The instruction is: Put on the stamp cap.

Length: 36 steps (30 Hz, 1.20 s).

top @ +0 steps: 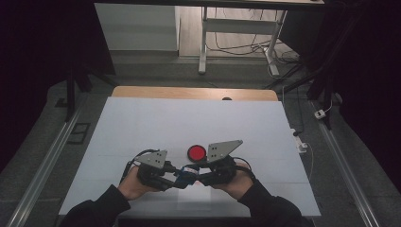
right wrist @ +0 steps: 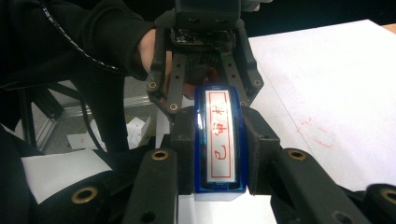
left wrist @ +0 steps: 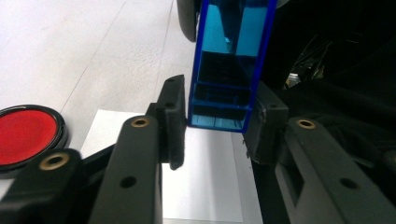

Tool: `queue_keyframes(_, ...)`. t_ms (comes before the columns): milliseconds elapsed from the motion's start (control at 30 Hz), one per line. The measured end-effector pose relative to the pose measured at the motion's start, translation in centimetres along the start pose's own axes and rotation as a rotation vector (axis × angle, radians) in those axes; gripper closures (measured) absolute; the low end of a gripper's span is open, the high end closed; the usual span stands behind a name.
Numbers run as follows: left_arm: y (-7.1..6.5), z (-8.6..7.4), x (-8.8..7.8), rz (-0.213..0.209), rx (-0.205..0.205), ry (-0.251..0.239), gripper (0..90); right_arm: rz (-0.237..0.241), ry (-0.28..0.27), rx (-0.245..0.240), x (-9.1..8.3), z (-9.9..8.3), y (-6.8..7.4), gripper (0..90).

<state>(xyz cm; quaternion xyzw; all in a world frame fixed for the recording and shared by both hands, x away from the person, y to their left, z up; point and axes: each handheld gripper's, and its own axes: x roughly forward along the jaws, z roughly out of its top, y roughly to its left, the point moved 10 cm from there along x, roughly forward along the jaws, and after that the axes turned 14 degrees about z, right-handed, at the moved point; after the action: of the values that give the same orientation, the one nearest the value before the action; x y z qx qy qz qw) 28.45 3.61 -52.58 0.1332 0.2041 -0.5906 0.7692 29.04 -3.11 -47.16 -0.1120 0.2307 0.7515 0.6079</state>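
Note:
A small blue see-through box [top: 187, 172] hangs between my two grippers, just above the white table sheet [top: 156, 123]. My right gripper [right wrist: 219, 149] is shut on one end of the box [right wrist: 219, 140], whose white label with red characters faces its camera. My left gripper [left wrist: 217, 123] has the box's other end [left wrist: 224, 79] between its pads. The right pad lies against the box, while a thin gap shows at the left pad [left wrist: 175, 116], so this gripper stands open. In the high view the left gripper [top: 176, 177] and right gripper [top: 197, 176] point at each other.
A red round disc with a black rim [top: 196, 152] lies on the sheet just beyond the grippers, and it is at the left in the left gripper view [left wrist: 25, 135]. A white paper slip [left wrist: 205, 177] lies under the box. Table legs and cables stand beyond the far edge.

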Motion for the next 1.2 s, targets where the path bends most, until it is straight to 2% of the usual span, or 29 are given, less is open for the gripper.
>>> queue_keyframes(367, 0.4, -0.4, 0.1, 0.049, -0.021, 0.039, 54.1, -0.024, -0.002, 0.006, -0.4, -0.1, -0.4, 70.2)
queue_keyframes(600, 0.9, -0.5, -0.1, 0.084, -0.037, 0.045, 48.7, -0.035, -0.003, 0.009, -0.6, -0.2, -0.6, 70.2)
queue_keyframes(767, 1.0, -0.9, -0.3, 0.112, -0.045, 0.075, 44.4, -0.045, 0.0, 0.011, -0.7, -0.3, -0.8, 70.1)
queue_keyframes(1067, 1.3, -1.6, -1.0, 0.207, -0.074, 0.135, 31.0, -0.078, 0.005, 0.033, -1.2, -0.5, -1.1, 70.2)
queue_keyframes(1200, 1.5, -2.0, -1.7, 0.252, -0.104, 0.154, 25.0, -0.094, 0.013, 0.036, -1.4, -0.7, -1.3, 70.2)
